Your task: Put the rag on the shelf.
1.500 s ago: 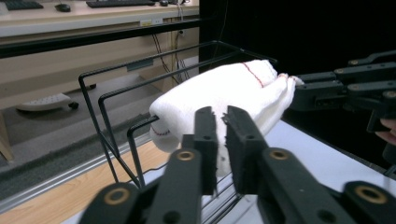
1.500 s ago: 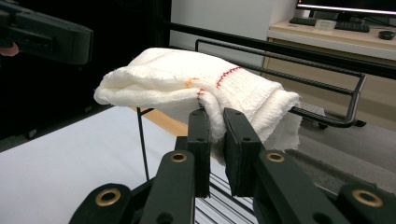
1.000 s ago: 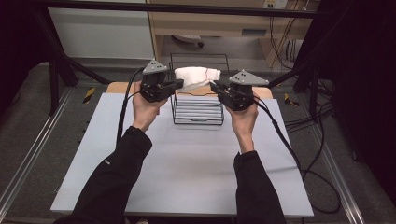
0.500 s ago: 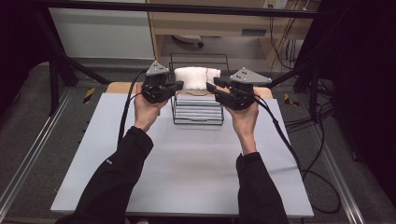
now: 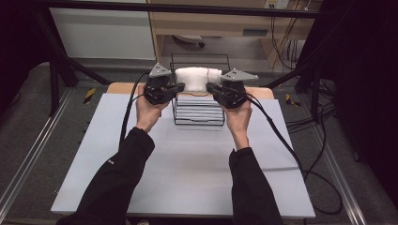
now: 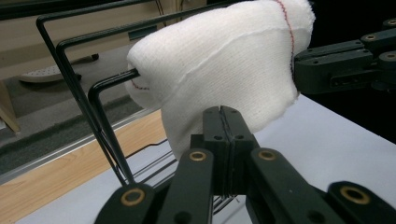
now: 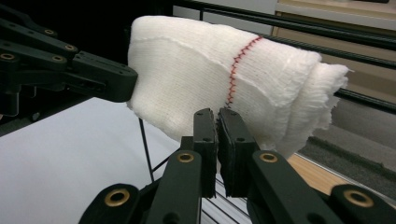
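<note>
Your left gripper [image 5: 178, 89] and right gripper [image 5: 210, 88] both have their fingers closed on the white cloth [image 5: 197, 78], which hangs between them over the wire rack [image 5: 197, 115].

Both forearms in black sleeves reach forward across the table. The black two-jaw left gripper [image 5: 180, 87] and right gripper [image 5: 209, 87] face each other, jaws closed, apparently pinching cloth edges.

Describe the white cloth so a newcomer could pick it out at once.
At the far edge of the pale table stands a black wire rack. The white cloth sits bundled on its top bars, between the two hand-held tools; it alone is soft, knitted, with red stitching.
</note>
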Demonstrator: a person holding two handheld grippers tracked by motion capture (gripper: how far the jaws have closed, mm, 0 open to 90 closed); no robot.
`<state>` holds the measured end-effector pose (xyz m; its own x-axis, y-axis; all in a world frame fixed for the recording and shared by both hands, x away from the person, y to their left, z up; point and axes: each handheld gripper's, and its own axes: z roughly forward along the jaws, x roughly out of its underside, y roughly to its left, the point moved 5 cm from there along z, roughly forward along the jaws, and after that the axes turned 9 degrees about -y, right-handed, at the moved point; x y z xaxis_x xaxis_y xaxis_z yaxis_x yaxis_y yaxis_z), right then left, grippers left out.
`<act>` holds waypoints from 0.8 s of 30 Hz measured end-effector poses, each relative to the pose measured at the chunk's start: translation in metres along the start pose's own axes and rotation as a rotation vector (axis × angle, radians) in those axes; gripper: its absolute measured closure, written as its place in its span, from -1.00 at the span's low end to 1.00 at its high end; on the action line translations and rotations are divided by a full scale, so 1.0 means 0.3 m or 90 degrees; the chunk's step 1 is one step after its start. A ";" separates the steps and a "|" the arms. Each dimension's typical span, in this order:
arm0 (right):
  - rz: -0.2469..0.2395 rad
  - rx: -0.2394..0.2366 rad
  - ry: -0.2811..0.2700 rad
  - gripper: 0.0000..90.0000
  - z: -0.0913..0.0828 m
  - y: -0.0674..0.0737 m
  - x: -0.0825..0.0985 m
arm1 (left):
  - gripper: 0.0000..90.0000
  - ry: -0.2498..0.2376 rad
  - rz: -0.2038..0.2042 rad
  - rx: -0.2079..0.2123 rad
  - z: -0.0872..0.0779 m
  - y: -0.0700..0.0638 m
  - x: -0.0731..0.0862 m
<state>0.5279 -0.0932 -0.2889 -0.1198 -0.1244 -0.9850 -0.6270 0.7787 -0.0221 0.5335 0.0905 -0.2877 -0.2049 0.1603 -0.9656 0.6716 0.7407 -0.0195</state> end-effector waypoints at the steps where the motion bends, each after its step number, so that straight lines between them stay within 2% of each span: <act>1: 0.000 0.002 0.000 0.91 0.002 -0.002 0.001 | 0.98 -0.001 -0.001 -0.003 0.004 0.003 0.002; 9: 0.000 0.007 0.001 0.90 0.018 -0.013 0.006 | 0.98 -0.002 0.001 -0.007 0.011 0.007 0.004; 14: -0.005 -0.004 -0.008 0.80 -0.012 -0.001 -0.004 | 0.94 -0.007 0.008 -0.007 -0.018 0.004 0.002; 20: 0.004 -0.019 -0.019 0.52 -0.066 0.017 -0.012 | 0.79 -0.017 0.006 0.006 -0.065 -0.010 0.020; 24: 0.025 -0.035 -0.013 0.19 -0.100 0.023 0.000 | 0.54 -0.008 0.013 0.012 -0.098 -0.014 0.052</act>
<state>0.5004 -0.1062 -0.2839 -0.1298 -0.0812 -0.9882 -0.6639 0.7474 0.0258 0.5065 0.1092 -0.2951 -0.1817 0.1665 -0.9692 0.6884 0.7253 -0.0044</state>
